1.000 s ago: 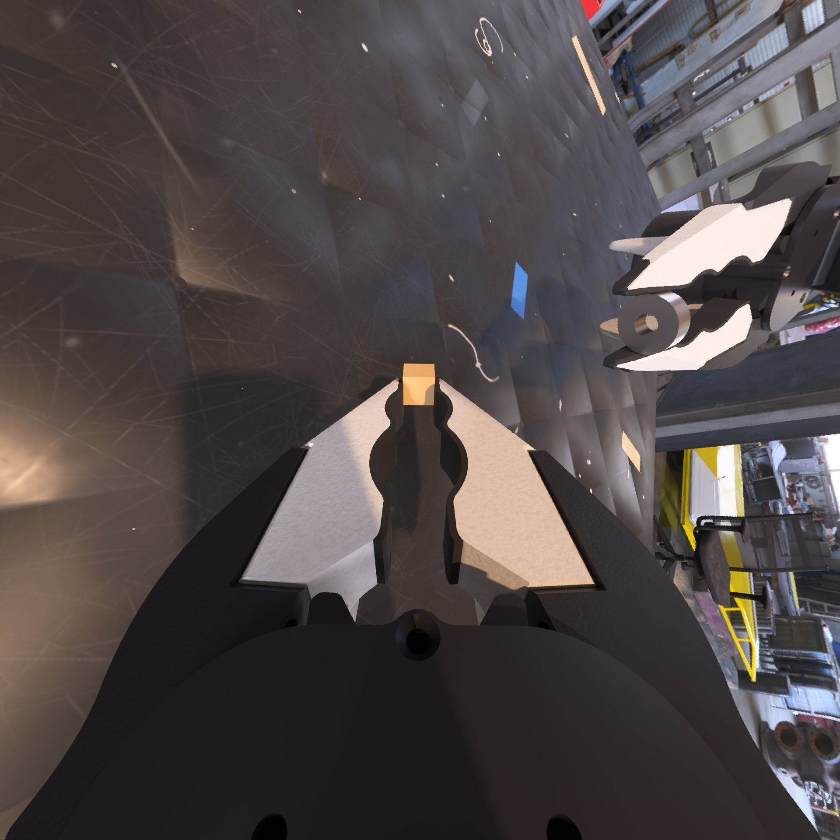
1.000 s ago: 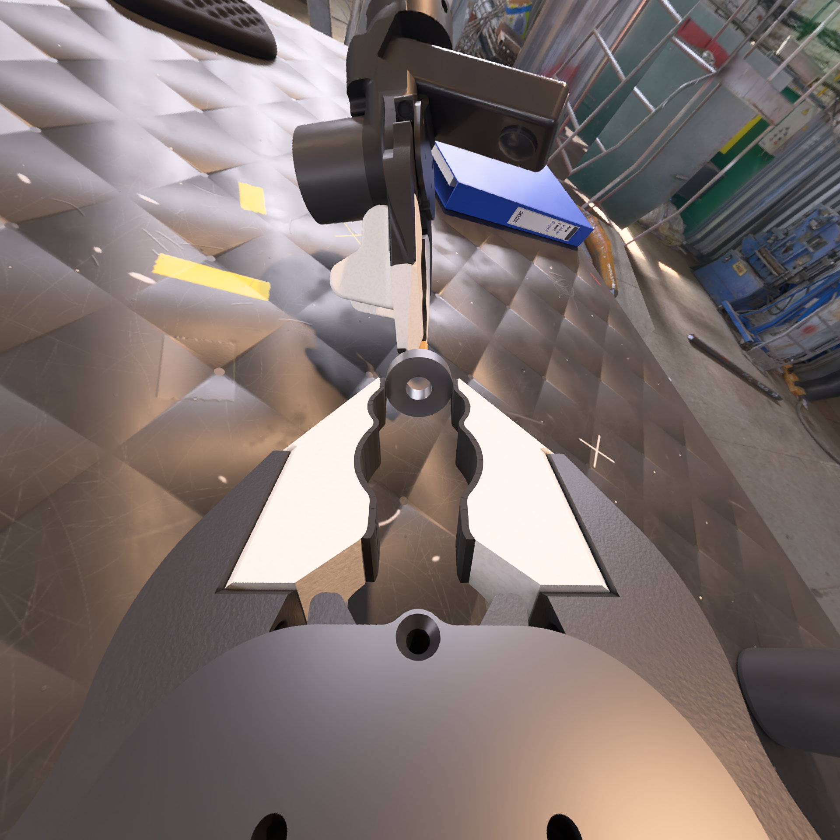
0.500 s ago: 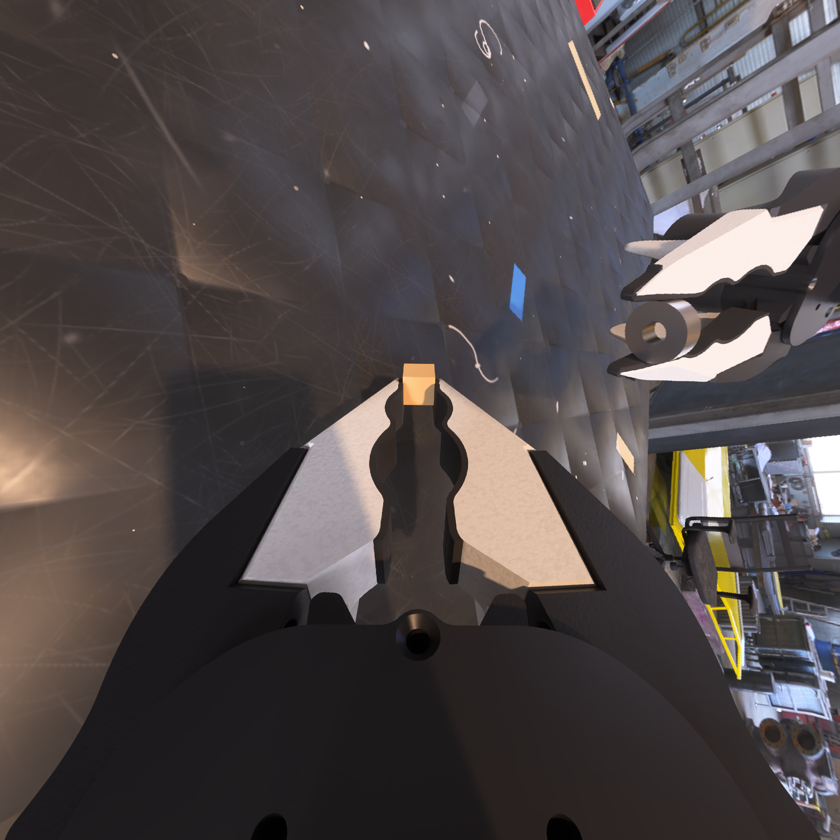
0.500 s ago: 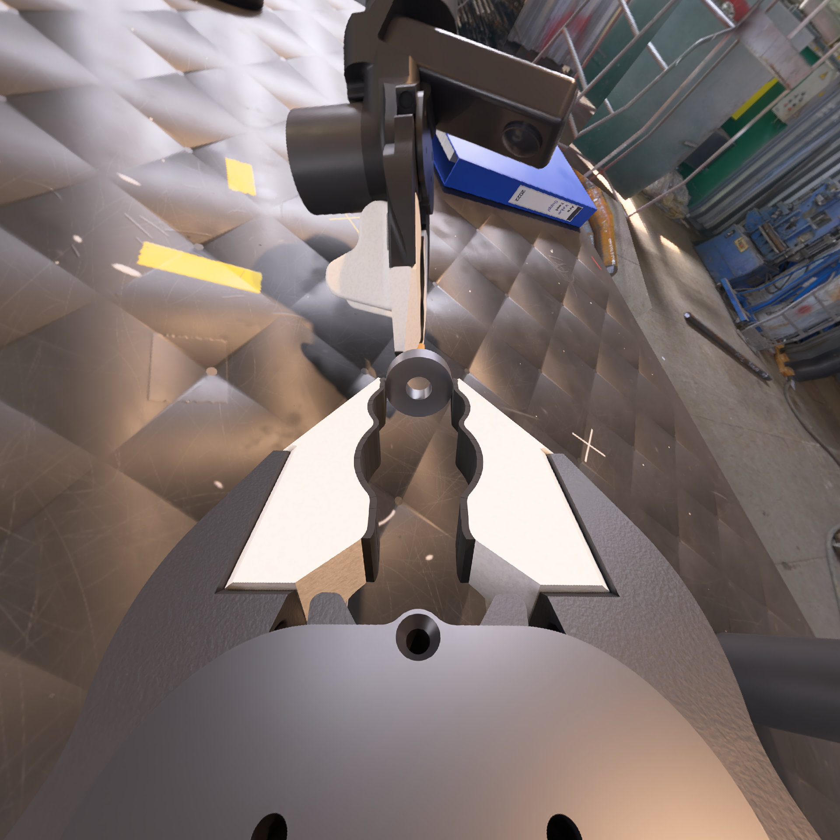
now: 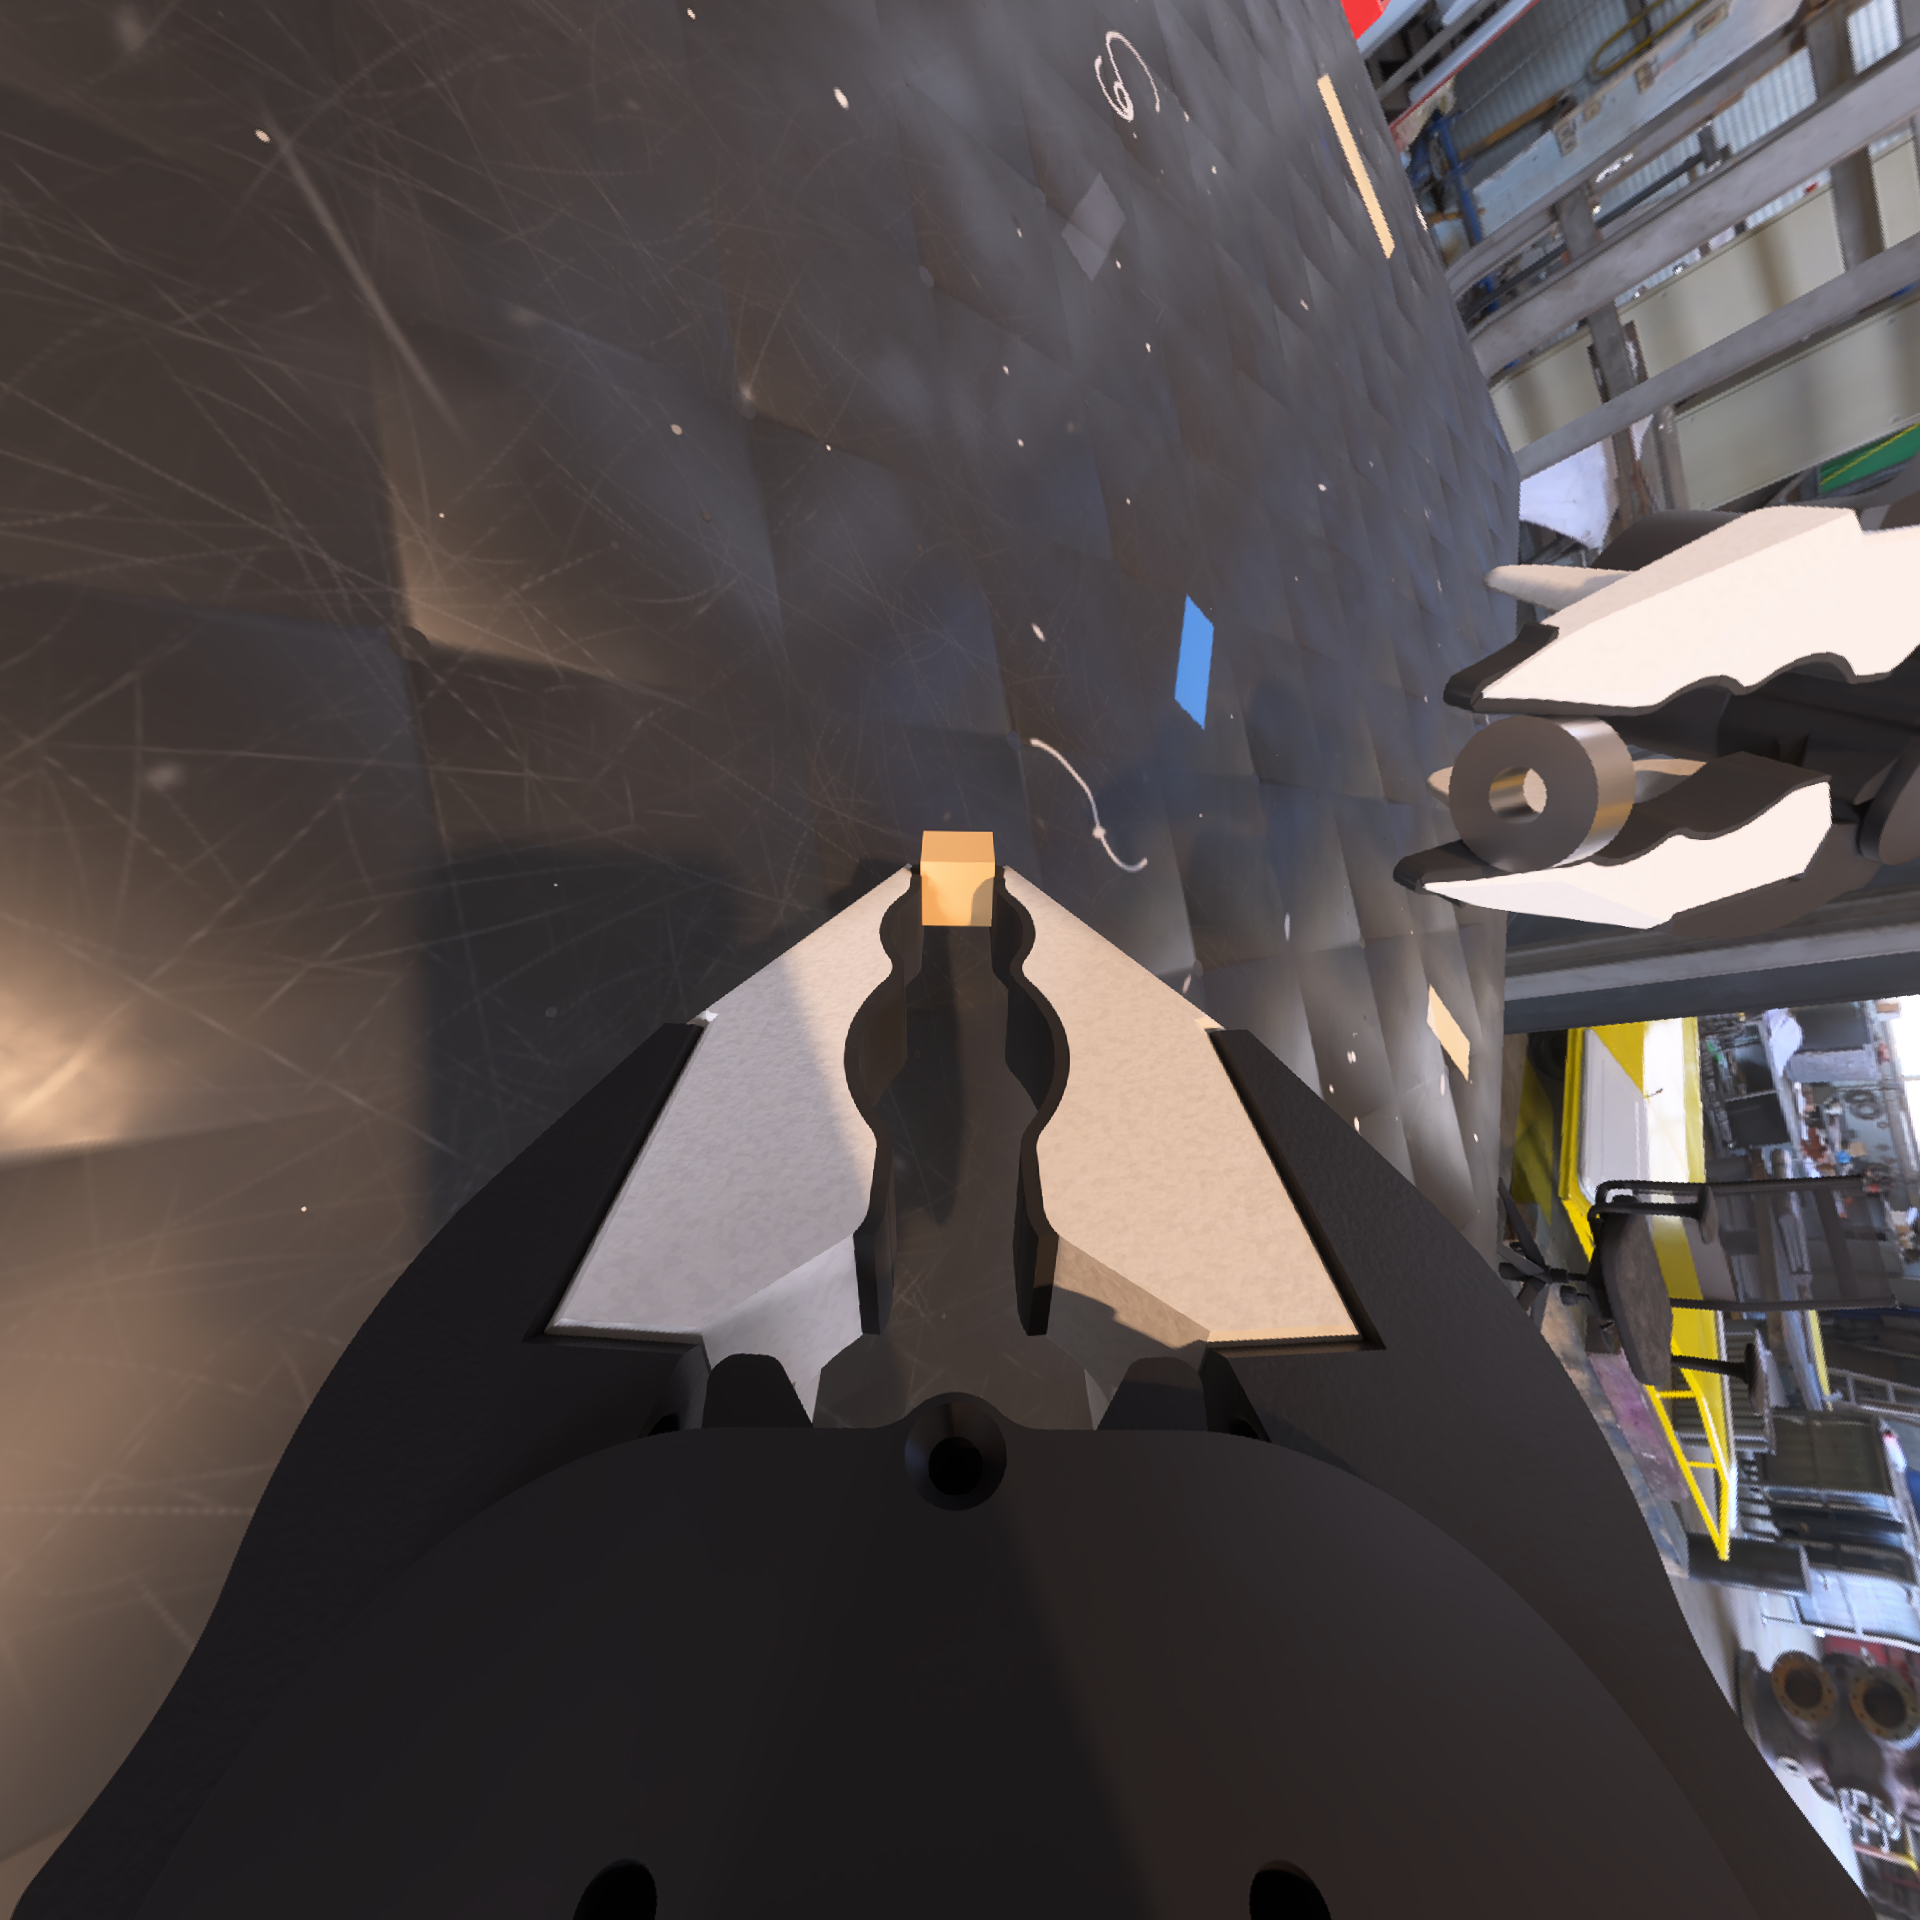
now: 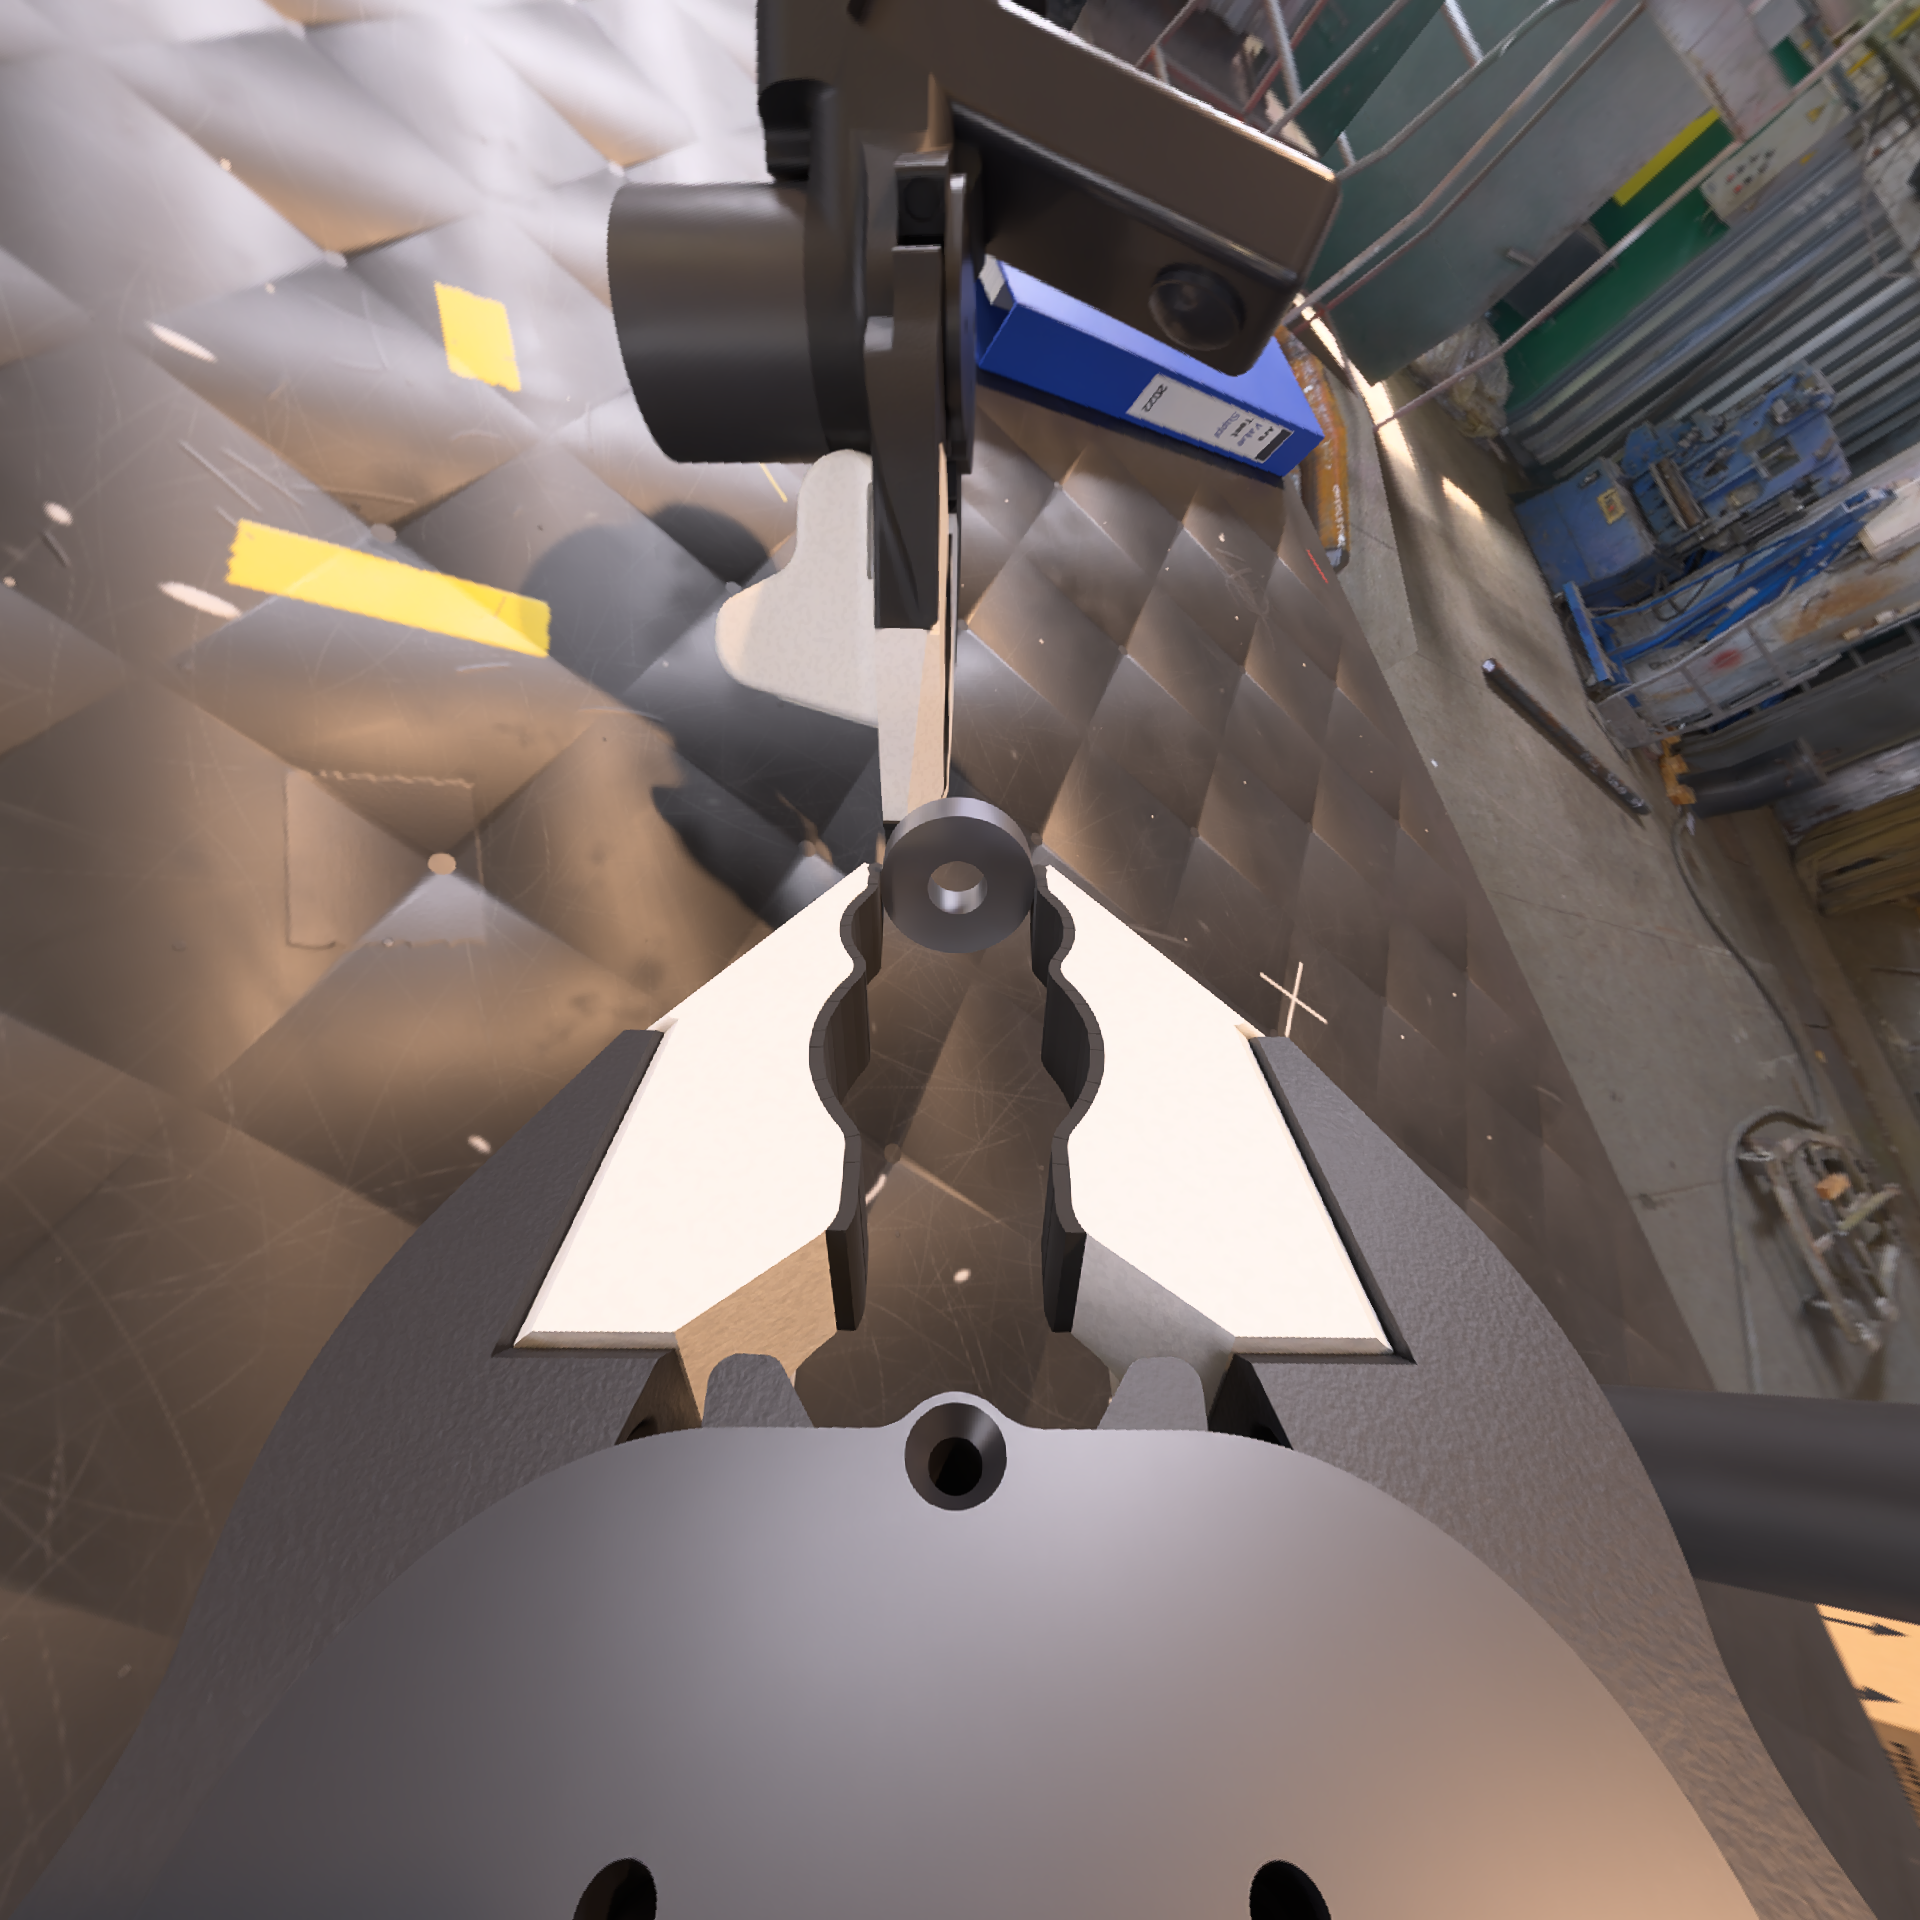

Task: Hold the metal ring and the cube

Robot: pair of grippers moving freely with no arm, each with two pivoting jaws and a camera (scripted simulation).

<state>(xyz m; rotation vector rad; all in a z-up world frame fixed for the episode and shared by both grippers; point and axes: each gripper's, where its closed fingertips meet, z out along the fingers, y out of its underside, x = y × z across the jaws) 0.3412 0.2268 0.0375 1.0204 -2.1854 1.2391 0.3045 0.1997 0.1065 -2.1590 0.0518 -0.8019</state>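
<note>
My left gripper is shut on a small orange cube at its fingertips, above the scratched metal table. My right gripper is shut on a grey metal ring, hole facing the camera. In the left wrist view the right gripper shows at the right edge with the ring between its white fingers. In the right wrist view the left gripper hangs just beyond the ring, seen edge-on; the cube is hidden there.
A blue binder lies on the quilted metal table behind the left gripper. Yellow tape strips and a blue patch mark the surface. The table edge and a workshop floor lie to the right.
The right gripper with the ring has drifted right and slightly down in the left wrist view. The left gripper and binder slid down in the right wrist view. Both grips are unchanged.
</note>
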